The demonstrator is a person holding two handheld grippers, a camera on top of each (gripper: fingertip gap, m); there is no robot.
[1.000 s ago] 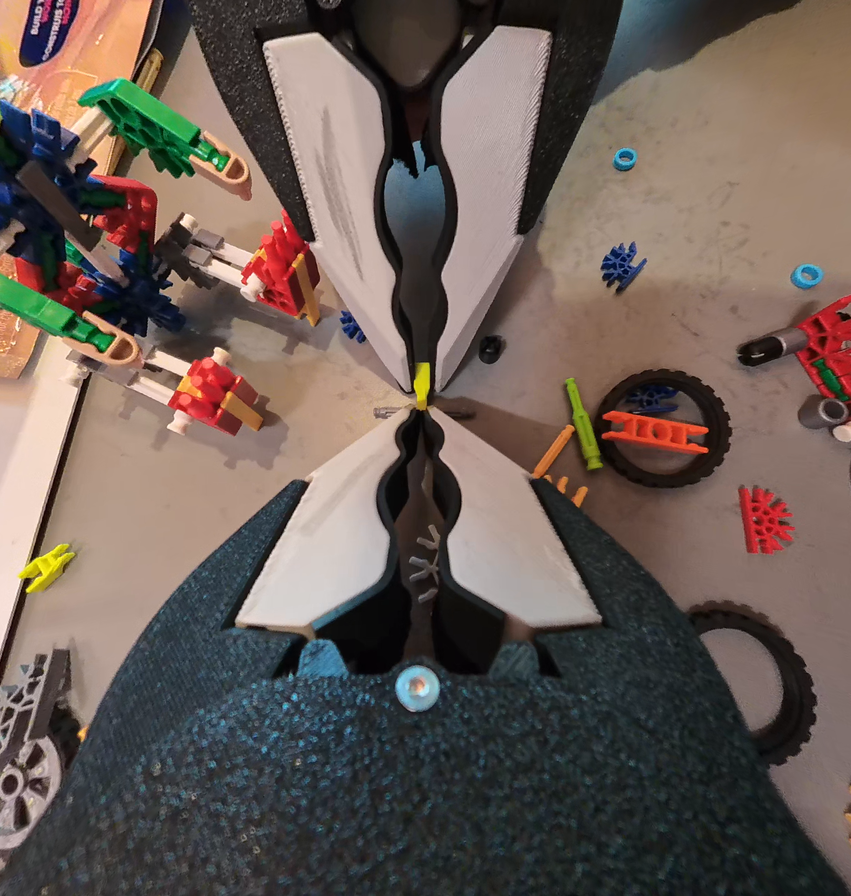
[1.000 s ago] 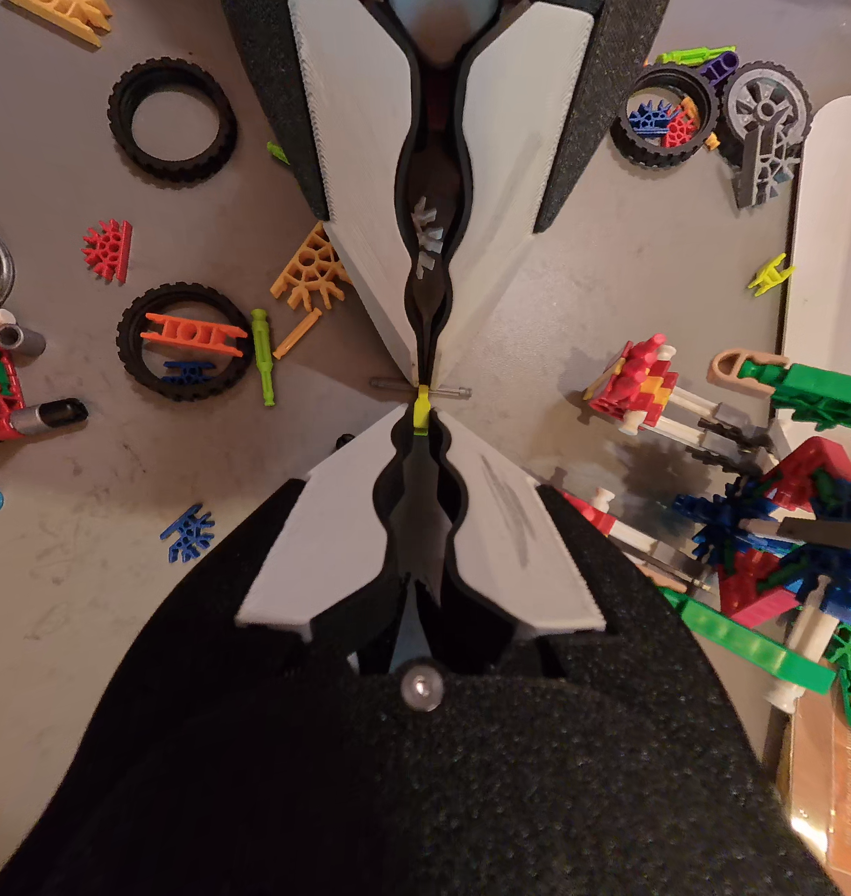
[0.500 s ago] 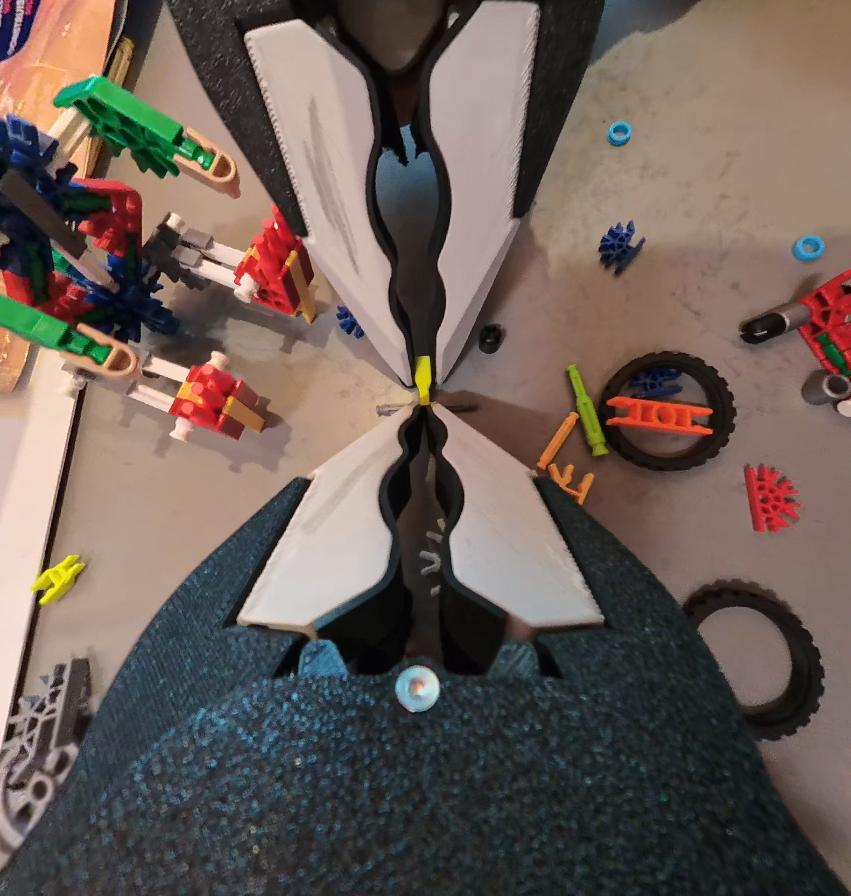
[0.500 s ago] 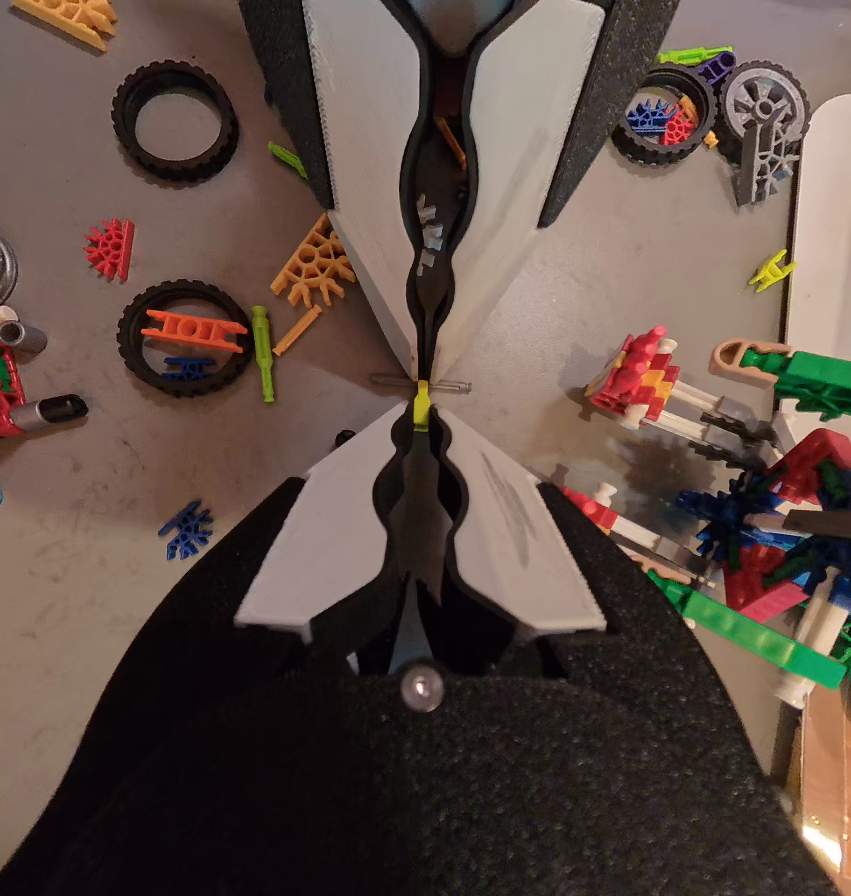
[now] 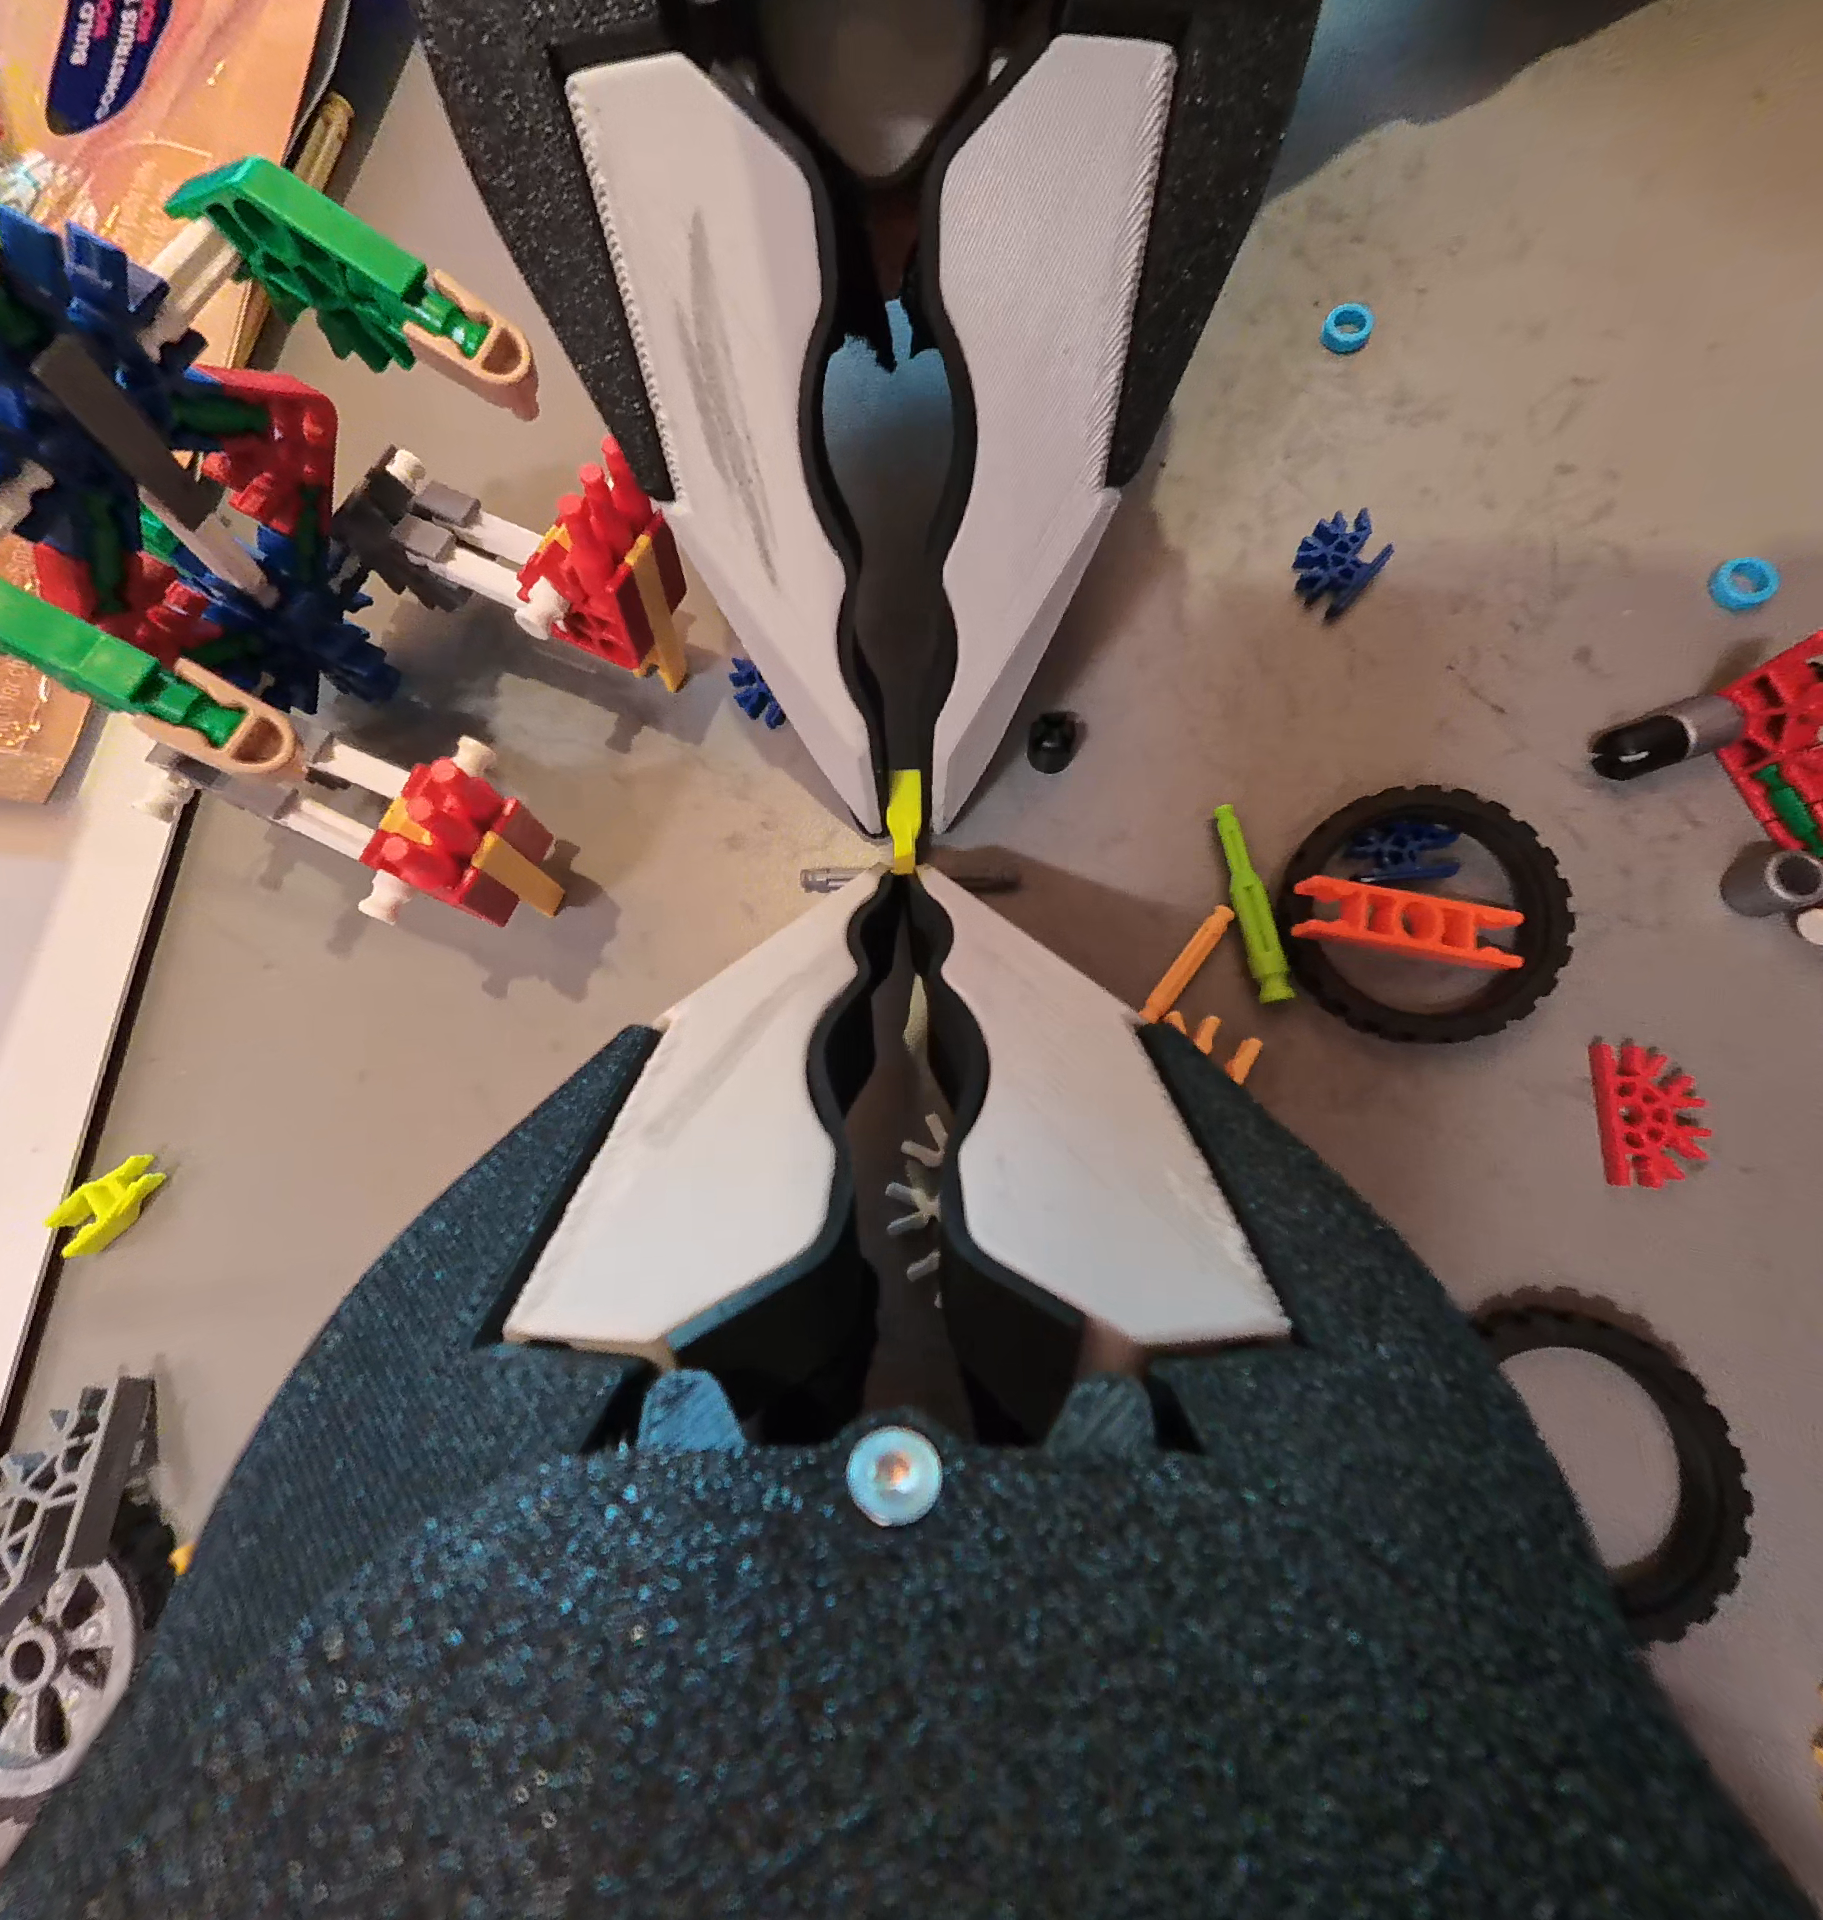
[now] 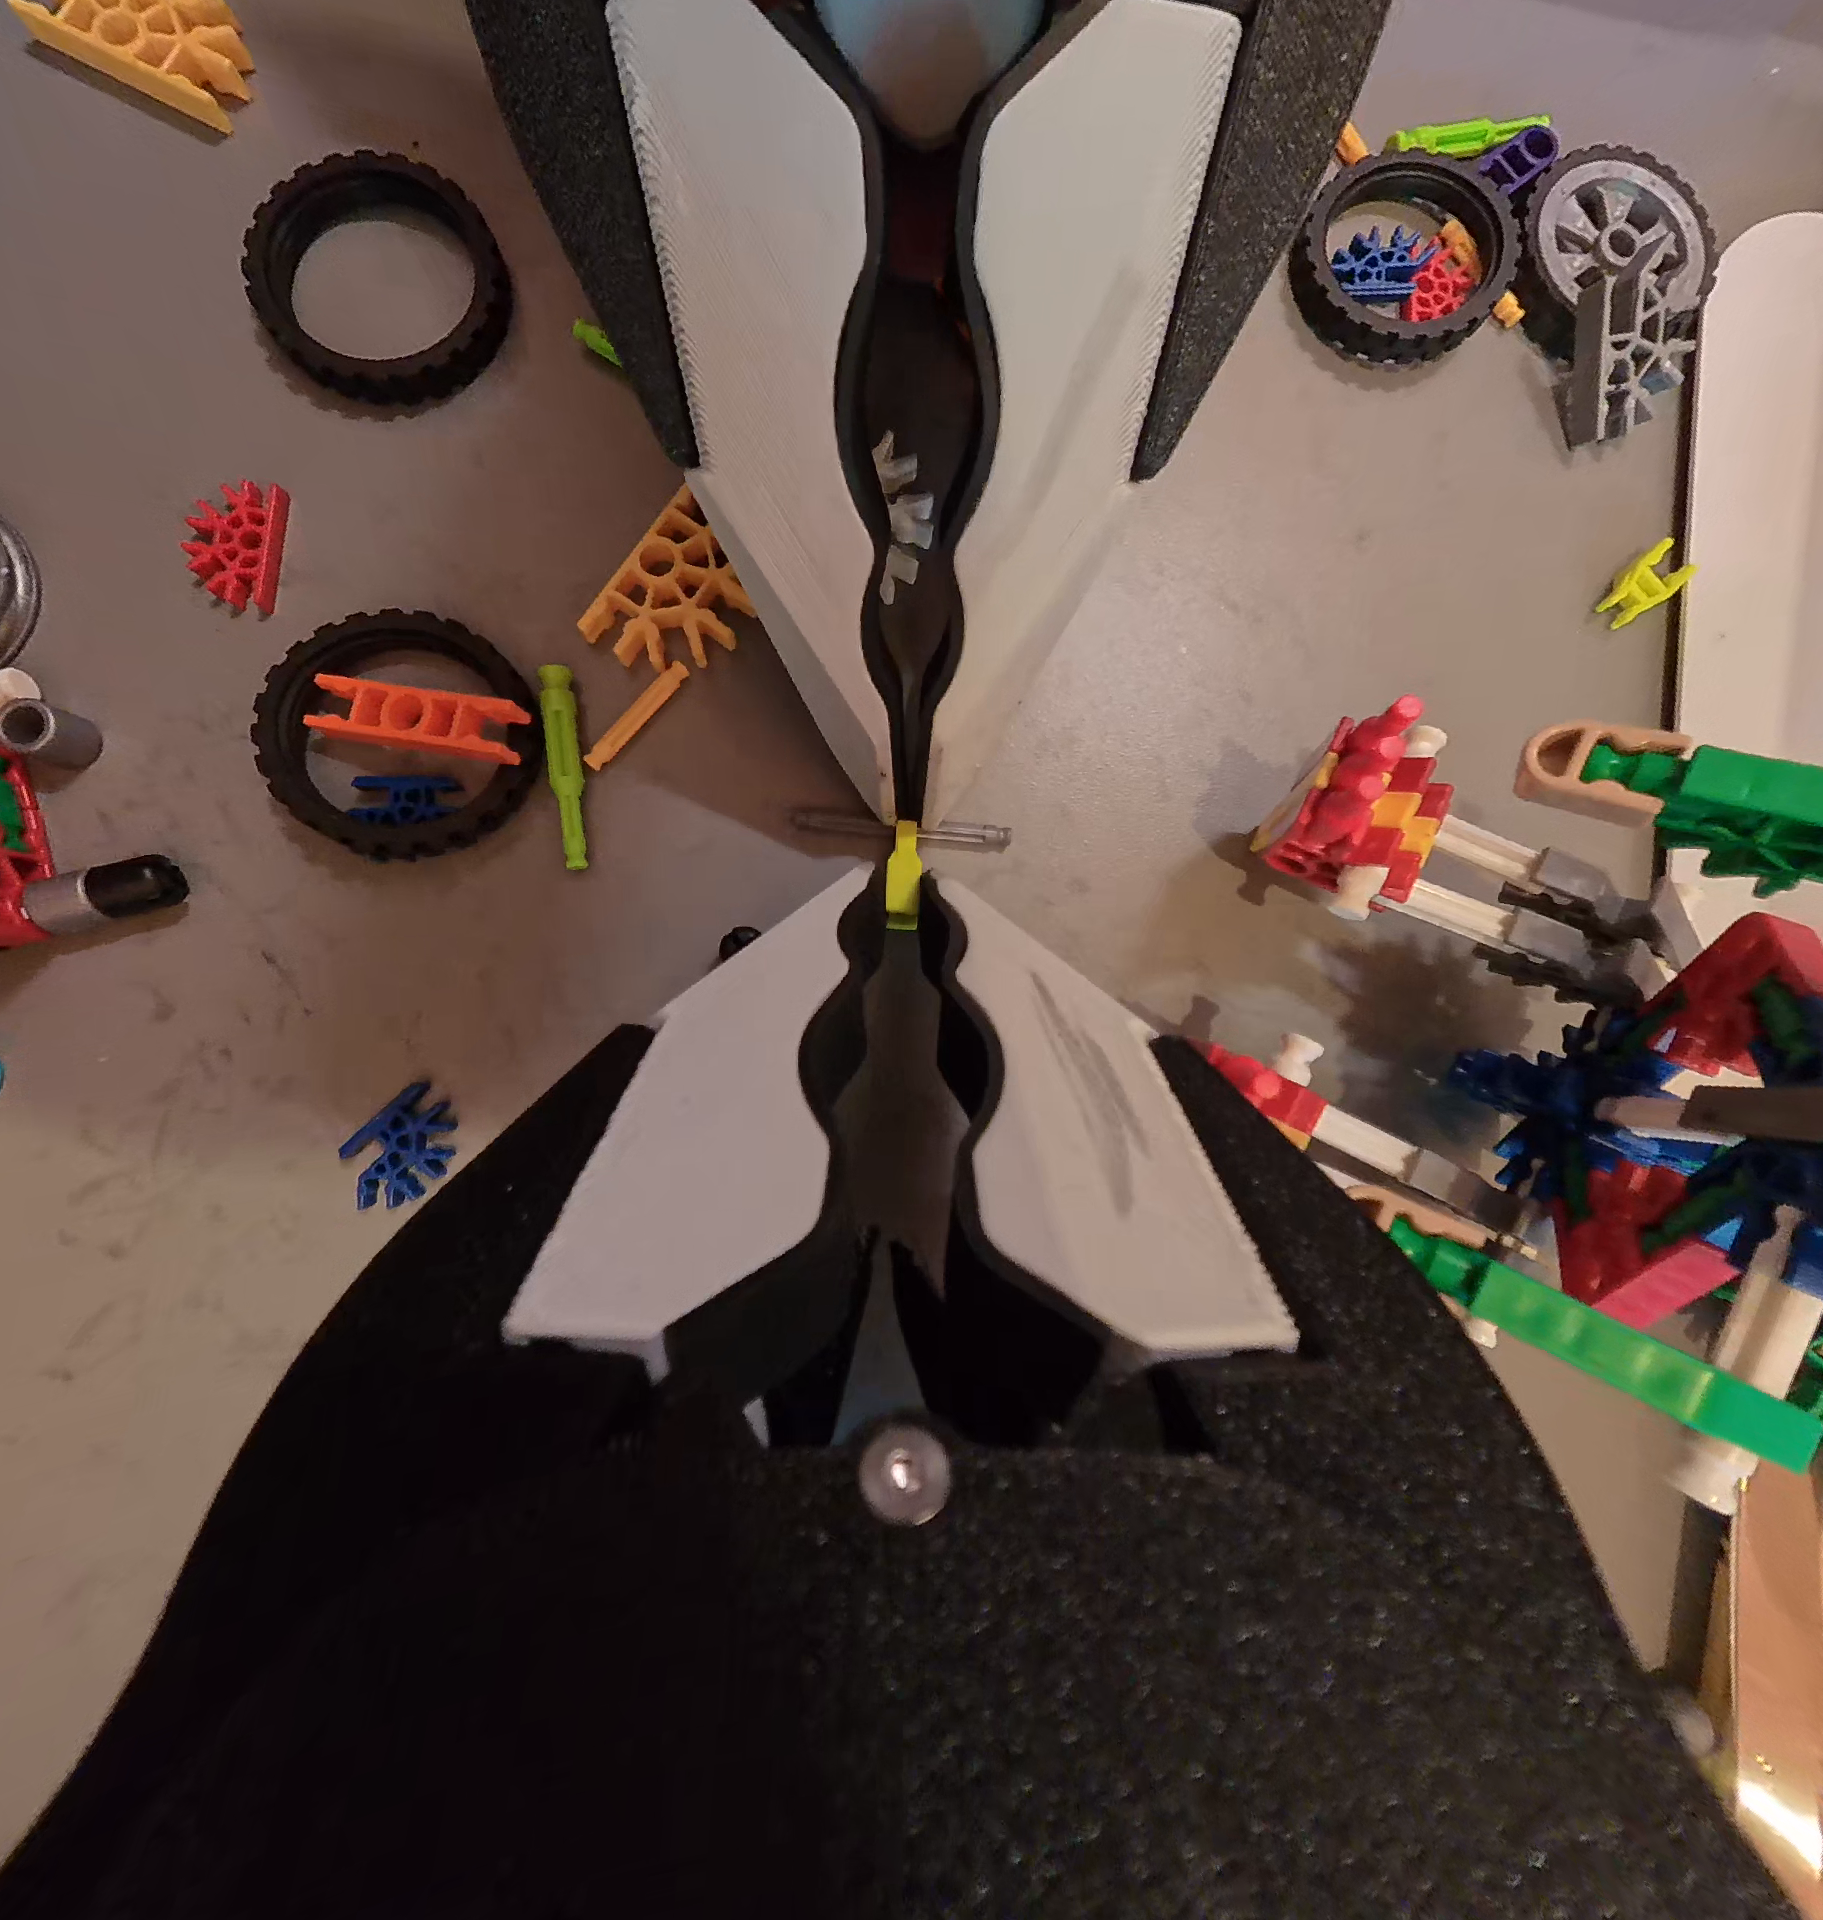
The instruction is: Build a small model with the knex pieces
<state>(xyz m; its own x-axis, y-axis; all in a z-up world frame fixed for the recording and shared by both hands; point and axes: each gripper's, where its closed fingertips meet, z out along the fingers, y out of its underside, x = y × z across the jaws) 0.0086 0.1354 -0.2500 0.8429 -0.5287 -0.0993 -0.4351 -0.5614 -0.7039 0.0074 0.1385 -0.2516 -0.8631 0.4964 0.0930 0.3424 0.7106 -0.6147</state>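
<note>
Left tongs (image 5: 902, 883) clamped on thin grey rod (image 6: 974, 834); right tongs (image 6: 902, 899) pinch yellow-green clip (image 6: 902, 868) — tips meeting nose to nose above table (image 5: 1302, 468), apparently seating clip onto rod.

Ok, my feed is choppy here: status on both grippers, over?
Left gripper shut on grey rod. Right gripper shut on yellow clip, clip seated on the rod. Tips nose to nose. Green rod and tyre alongside, not touching.

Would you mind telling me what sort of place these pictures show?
Probably a hobby or play table for a plastic construction toy. Loose tyres, connectors such as the red fan connector, and a half-built model lie scattered on the grey tabletop.
</note>
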